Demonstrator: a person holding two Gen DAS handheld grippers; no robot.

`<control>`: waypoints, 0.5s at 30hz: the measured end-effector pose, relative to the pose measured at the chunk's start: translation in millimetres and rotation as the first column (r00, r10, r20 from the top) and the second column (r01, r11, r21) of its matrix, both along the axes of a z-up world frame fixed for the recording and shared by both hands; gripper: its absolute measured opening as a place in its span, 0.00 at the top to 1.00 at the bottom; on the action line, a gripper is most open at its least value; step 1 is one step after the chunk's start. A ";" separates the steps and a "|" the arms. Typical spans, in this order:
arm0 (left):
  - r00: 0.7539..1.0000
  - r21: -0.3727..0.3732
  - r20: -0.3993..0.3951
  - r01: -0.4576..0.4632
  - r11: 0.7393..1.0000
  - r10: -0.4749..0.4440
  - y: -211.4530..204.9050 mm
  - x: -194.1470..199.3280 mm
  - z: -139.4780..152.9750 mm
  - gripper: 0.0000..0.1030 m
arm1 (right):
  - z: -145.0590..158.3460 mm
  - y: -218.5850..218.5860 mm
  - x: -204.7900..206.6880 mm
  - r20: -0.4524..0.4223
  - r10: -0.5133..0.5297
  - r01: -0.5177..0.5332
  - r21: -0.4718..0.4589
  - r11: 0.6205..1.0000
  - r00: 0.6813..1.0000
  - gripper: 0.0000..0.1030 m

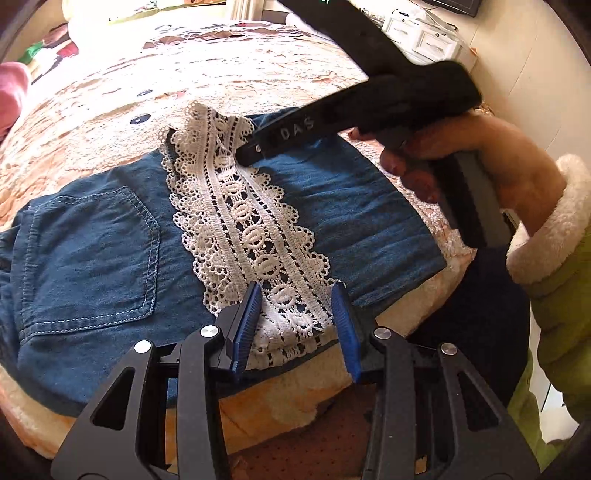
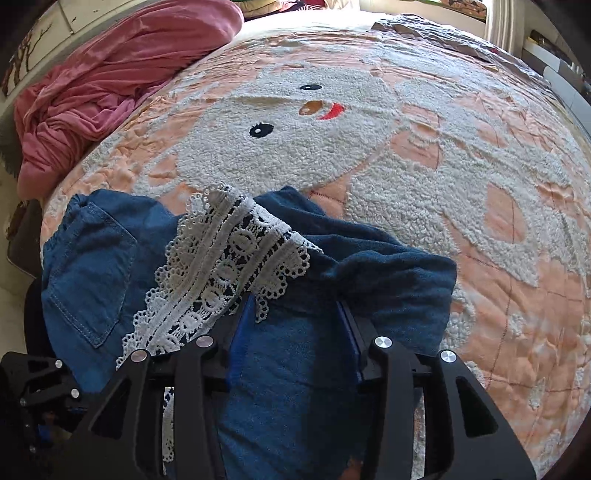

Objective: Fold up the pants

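"DAS", perhaps partial, on the right gripper (image 1: pixel 245 157) finger.

Left tongs (image 1: pixel 295 325) gape wide, pads (image 1: pixel 245 325) spread apart. Right tongs (image 2: pixel 295 332) gape too, gripped by the bare right hand (image 1: pixel 461 162), reaching forward and angled downward.

Denim pants (image 1: pixel 122 258) spread flat on peach-and-white bedspread (image 1: pixel 110 96), back pocket (image 1: pixel 96 254) facing up at left. White lace strip (image 1: pixel 240 221) running diagonally across the denim, far end to near edge. Left gripper (image 1: pixel 299 317) at bottom centre, blue pads (image 1: pixel 245 325) apart, straddling the lace's near end (contact w/ cloth unclear). Right gripper (image 1: pixel 247 155) reaching in from upper right, black tip down on the lace's far part; whether parted or closed can't be made out. Hand (image 1: pixel 480 162) round its handle, fleecy white cuff (image 1: pixel 546 229), green sleeve. White drawers (image 1: pixel 421 33) in far bkgd.
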State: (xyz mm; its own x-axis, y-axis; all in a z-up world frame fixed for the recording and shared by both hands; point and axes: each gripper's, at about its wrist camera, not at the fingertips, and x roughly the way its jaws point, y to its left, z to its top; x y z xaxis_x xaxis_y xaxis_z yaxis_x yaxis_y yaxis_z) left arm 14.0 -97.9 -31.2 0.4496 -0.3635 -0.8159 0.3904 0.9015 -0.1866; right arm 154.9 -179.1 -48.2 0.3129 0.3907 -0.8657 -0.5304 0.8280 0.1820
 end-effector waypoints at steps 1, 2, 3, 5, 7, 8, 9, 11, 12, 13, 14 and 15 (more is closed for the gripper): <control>1.000 -0.003 -0.001 0.000 1.000 0.000 4.7 0.1 1.0 0.69 | -0.5 -1.3 0.3 0.000 -0.011 0.011 0.014 1.000 1.000 0.59; 1.000 -0.006 -0.001 -0.001 1.000 0.001 5.7 0.2 1.0 0.69 | -0.9 -2.0 0.7 -0.003 -0.020 0.020 0.023 1.000 1.000 0.59; 1.000 -0.009 -0.002 -0.003 1.000 0.003 6.8 1.1 0.7 0.69 | -0.7 -2.0 0.4 -0.003 -0.022 0.022 0.022 1.000 1.000 0.59; 1.000 -0.014 -0.003 -0.006 1.000 0.006 7.3 1.5 -0.3 0.69 | 1.3 -1.6 -0.5 0.004 -0.018 0.017 0.016 1.000 1.000 0.59; 1.000 -0.024 -0.003 -0.010 1.000 0.010 9.9 3.3 -1.5 0.68 | 6.2 -2.3 -2.0 0.005 -0.017 0.017 0.027 0.999 1.000 0.54; 1.000 -0.035 -0.004 -0.012 0.999 0.012 13.0 5.4 -4.2 0.68 | 9.8 -3.6 -3.3 0.005 -0.018 0.018 0.041 0.999 1.000 0.51; 1.000 -0.048 -0.007 -0.015 0.999 0.015 15.2 4.9 -0.1 0.64 | 14.1 -5.1 -5.8 0.013 -0.021 0.021 0.053 0.998 1.000 0.46; 1.000 -0.056 0.000 -0.016 0.998 0.016 18.4 3.3 4.5 0.57 | 22.5 -7.8 -10.7 0.033 -0.031 0.029 0.071 0.997 0.999 0.42; 1.000 -0.044 0.014 -0.021 0.999 0.022 19.4 2.1 7.3 0.53 | 26.4 -9.0 -13.3 0.039 -0.036 0.033 0.079 0.996 0.999 0.42; 0.999 -0.037 0.025 -0.026 0.999 0.027 20.7 0.9 10.0 0.52 | 30.7 -10.5 -16.2 0.047 -0.040 0.036 0.090 0.995 0.998 0.40; 0.999 -0.037 0.029 -0.031 0.999 0.032 22.1 -0.1 11.8 0.51 | 34.8 -12.2 -18.3 0.055 -0.045 0.039 0.101 0.994 0.998 0.38; 0.999 -0.039 0.032 -0.038 0.999 0.039 24.6 -0.5 14.2 0.51 | 39.0 -14.1 -21.3 0.063 -0.051 0.044 0.107 0.993 0.997 0.33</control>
